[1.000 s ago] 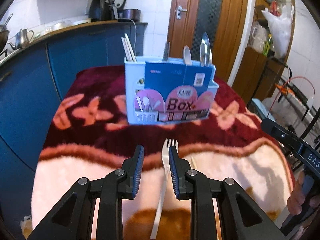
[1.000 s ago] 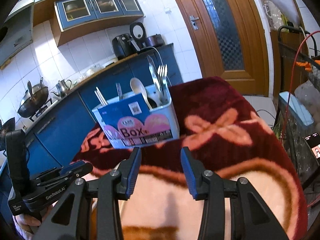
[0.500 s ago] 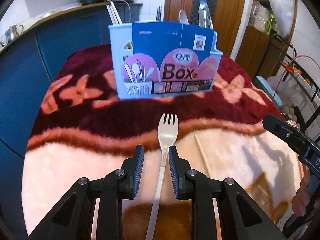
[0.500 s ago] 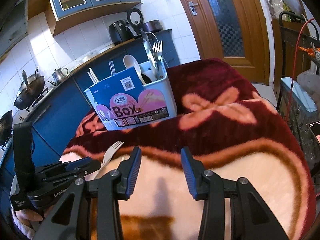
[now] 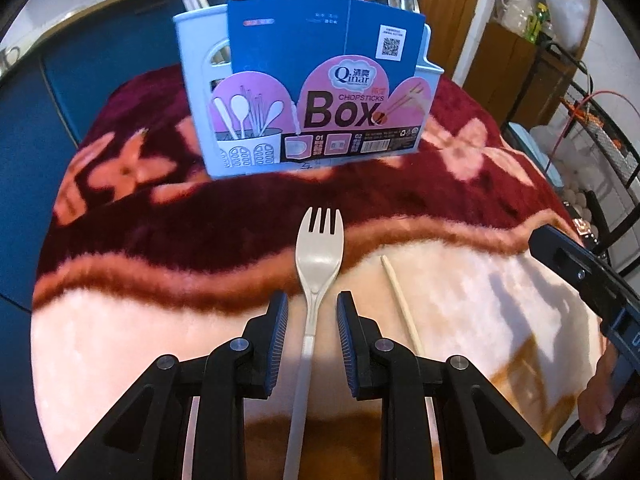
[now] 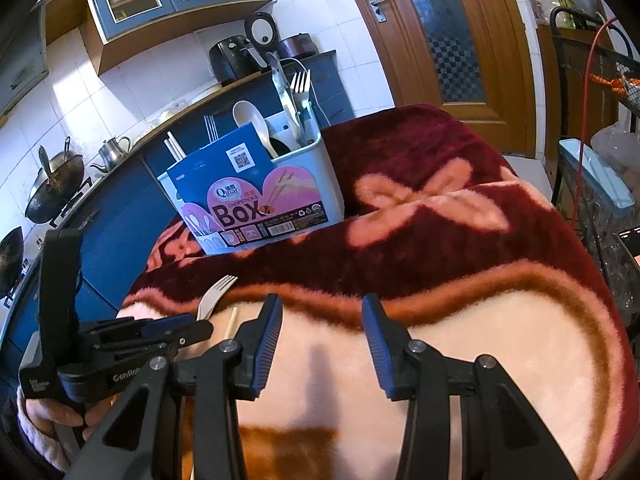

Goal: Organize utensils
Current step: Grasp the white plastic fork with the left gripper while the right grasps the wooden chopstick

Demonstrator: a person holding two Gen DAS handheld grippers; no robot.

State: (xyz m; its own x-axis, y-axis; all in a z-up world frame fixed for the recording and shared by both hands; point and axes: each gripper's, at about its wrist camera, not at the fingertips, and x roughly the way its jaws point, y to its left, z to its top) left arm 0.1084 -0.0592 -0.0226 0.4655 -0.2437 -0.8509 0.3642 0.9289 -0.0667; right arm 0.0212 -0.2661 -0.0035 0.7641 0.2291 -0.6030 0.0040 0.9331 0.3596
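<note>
- The left hand-held gripper [image 5: 310, 316] has dropped over the fork [image 5: 318, 256], jaws apart astride its neck (not yet clamped).
- The right hand-held gripper [image 6: 322, 338] hangs empty, jaws apart; pickup looks next.

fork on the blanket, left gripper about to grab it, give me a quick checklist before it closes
1. Fork handle lies between the left gripper pads: ok.
2. Pads not yet touching the handle, gaps on both sides: ok.
3. Chopstick lies apart, outside the jaws: ok.
4. Right gripper open, holding nothing, away from the fork: ok.
5. Utensil box upright on the blanket: ok.
6. Free room in a box compartment for the fork: cannot tell.
</note>
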